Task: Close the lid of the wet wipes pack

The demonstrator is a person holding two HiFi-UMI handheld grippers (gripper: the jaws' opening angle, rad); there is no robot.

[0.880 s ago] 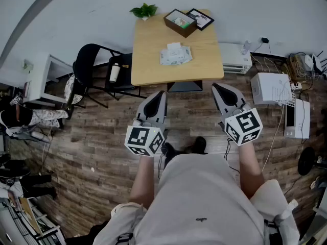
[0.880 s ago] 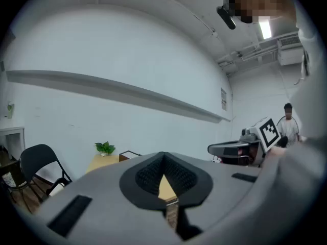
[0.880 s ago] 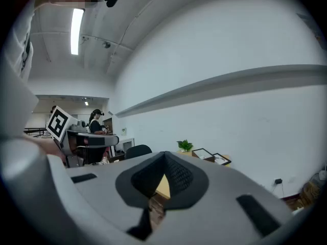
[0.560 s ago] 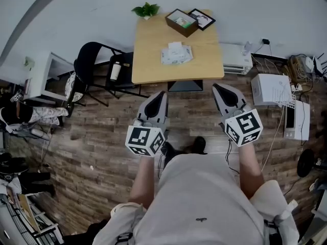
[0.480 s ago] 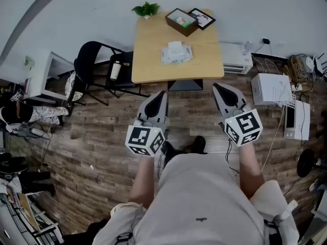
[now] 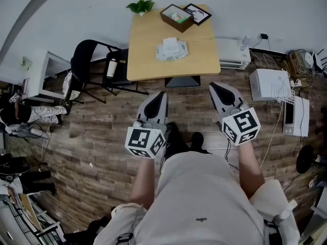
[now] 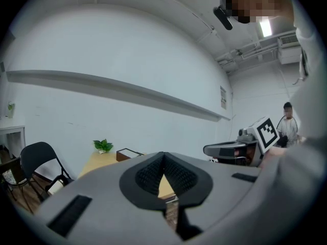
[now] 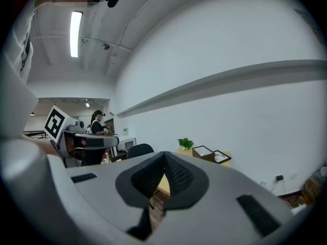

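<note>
The wet wipes pack (image 6: pixel 171 49) is a pale, flat packet lying in the middle of the light wooden table (image 6: pixel 148 65), far ahead of me. Something white rises at its top side; it is too small to tell lid from wipe. Both grippers hang over the wooden floor, well short of the table's near edge. My left gripper (image 6: pixel 162 93) is shut and empty, its ribbed pads meeting (image 7: pixel 163 155). My right gripper (image 6: pixel 213 85) is also shut and empty (image 8: pixel 164 155). The pack is hidden behind the jaws in both gripper views.
On the table's far edge stand a small green plant (image 6: pixel 141 5), a brown open box (image 6: pixel 176 17) and a picture frame (image 6: pixel 198 13). Black chairs (image 6: pixel 88 60) with a bottle (image 6: pixel 110 68) stand left of the table. White appliances (image 6: pixel 269 84) and cables lie at the right.
The person's feet have stepped forward, and the table sits slightly higher and further left in the head view. Both grippers keep the same pose, shut.
</note>
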